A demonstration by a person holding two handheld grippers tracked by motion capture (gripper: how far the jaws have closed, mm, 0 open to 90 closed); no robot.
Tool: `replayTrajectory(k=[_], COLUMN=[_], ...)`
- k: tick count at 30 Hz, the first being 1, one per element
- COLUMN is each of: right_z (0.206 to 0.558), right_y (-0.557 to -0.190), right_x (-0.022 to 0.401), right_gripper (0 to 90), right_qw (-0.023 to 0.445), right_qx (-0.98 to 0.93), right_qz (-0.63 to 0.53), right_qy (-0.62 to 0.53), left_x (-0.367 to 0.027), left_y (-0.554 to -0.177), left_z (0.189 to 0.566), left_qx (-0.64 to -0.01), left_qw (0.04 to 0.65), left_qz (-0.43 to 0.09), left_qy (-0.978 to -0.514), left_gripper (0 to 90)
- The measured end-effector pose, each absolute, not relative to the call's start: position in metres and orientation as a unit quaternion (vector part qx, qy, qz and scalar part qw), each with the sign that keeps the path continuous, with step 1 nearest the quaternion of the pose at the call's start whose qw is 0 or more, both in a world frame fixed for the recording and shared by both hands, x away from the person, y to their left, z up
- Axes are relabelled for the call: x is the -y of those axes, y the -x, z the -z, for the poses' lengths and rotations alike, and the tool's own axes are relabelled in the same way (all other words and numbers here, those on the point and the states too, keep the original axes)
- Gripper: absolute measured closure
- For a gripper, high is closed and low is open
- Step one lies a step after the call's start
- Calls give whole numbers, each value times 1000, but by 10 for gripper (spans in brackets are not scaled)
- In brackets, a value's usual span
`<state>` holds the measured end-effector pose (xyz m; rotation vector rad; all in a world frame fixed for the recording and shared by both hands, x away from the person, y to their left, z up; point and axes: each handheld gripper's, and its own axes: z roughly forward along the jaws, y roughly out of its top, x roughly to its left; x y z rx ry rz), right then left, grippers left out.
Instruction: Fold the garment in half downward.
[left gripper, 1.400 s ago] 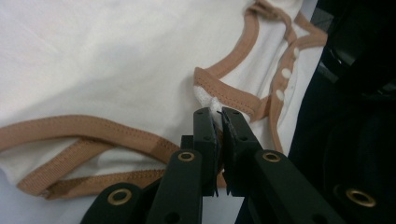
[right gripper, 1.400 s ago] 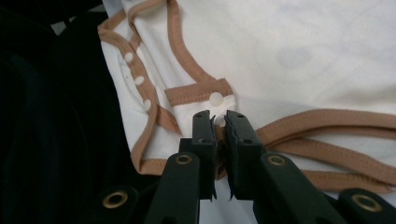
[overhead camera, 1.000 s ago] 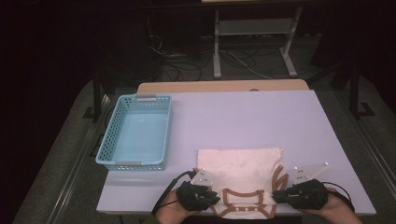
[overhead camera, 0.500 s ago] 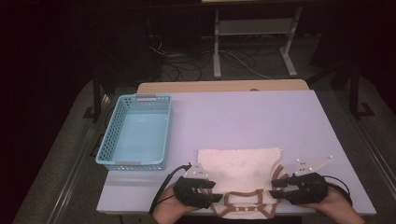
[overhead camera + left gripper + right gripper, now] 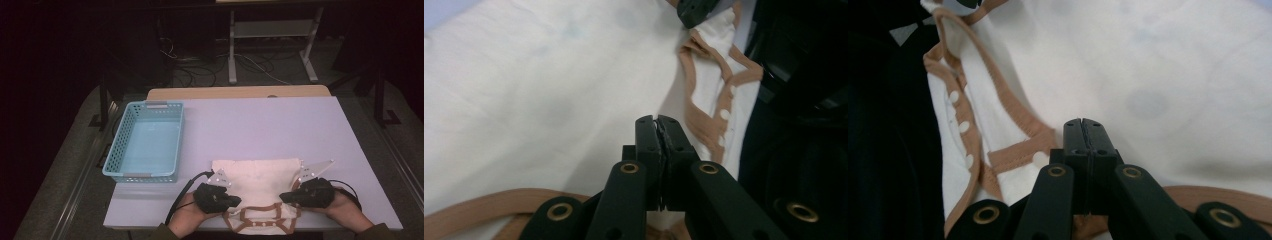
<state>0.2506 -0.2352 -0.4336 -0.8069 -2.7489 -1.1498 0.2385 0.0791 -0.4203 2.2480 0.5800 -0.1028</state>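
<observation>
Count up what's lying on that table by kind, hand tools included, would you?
Baskets, blue: 1
Garments, cream with tan trim: 1
Claws, black, one in each hand: 2, left claw and right claw
Total: 4

Cream baby garment (image 5: 256, 187) w/ tan trim & white snaps lay flat at table's near edge, snap end toward person, right of basket.

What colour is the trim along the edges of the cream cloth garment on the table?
Tan-brown trim on the cream cloth garment, clearest in the right gripper view.
</observation>
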Motion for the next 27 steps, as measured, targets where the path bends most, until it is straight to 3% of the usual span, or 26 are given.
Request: replayTrajectory(k=[18, 21, 23, 27], right_z=[432, 432, 432, 431], right_y=[-213, -215, -218, -227], right_x=[237, 239, 240, 240], right_gripper=[885, 828, 718, 615], right_qw=[77, 70, 60, 48], right_qx=[890, 888, 886, 880], right_qz=[387, 389, 392, 394], right_qy=[227, 233, 241, 259], left_x=[-87, -89, -91, -96], left_y=[-220, -223, -228, -242], left_z=[425, 423, 422, 420], left_qx=[-228, -237, -245, -269], left_qw=[392, 395, 398, 400], left_qz=[64, 52, 39, 12], left_qy=[-889, -886, -883, -876], left_gripper=[858, 815, 757, 673])
